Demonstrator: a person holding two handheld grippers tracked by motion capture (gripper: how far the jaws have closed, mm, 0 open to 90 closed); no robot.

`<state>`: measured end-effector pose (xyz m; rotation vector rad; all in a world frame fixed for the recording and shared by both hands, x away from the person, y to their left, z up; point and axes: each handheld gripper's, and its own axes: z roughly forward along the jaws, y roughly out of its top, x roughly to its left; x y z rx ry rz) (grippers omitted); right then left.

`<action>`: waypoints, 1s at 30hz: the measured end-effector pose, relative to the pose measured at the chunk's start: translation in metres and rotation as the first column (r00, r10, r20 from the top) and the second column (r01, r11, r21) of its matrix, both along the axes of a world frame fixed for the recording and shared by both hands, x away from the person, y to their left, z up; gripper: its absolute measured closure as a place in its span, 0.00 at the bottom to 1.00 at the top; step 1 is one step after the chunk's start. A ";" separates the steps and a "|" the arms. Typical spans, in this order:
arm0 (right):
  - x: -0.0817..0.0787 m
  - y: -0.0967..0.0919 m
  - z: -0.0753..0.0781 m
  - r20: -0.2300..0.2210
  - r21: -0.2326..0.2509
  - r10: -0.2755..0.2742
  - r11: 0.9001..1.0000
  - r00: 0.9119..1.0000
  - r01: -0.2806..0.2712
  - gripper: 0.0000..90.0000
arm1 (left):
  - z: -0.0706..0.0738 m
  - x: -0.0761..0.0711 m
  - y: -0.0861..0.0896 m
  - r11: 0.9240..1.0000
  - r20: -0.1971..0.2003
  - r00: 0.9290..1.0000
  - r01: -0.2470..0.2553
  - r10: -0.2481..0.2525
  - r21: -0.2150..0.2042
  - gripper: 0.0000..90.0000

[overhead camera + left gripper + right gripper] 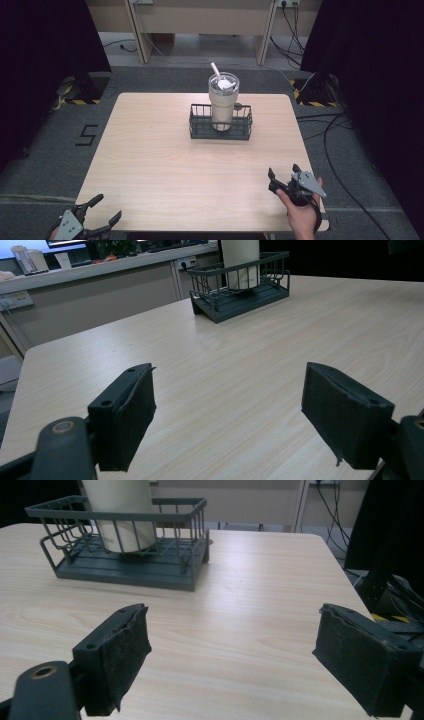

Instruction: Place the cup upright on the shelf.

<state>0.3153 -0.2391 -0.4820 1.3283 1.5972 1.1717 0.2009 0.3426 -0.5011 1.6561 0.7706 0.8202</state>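
While you hold both grippers low at the near edge of the table [150, 165], neither one touches anything. Your left gripper [102, 212] sits at the near left corner, jaws spread wide and empty. Toward the far edge, just right of centre, a dark wire basket [220, 131] holds a cream tumbler [223, 102] standing upright, its long axis vertical, a straw [215, 68] leaning from its lid. Your right gripper [283, 172] rests near the near right corner, jaws also wide apart and empty. From both, the tumbler lies ahead across bare wood; your right gripper looks the nearer, so it likely reaches first.
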 end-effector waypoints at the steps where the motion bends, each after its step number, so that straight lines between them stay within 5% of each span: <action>1: 0.000 0.000 0.000 0.000 0.000 0.000 1.000 1.000 0.000 0.16 | 0.000 0.000 0.000 1.000 0.000 1.000 0.000 0.000 0.000 0.23; 30: -0.011 -0.018 -0.019 -0.018 0.013 -0.058 0.998 0.998 0.058 0.16 | 0.001 0.000 0.000 1.000 0.004 1.000 0.005 -0.005 -0.004 0.23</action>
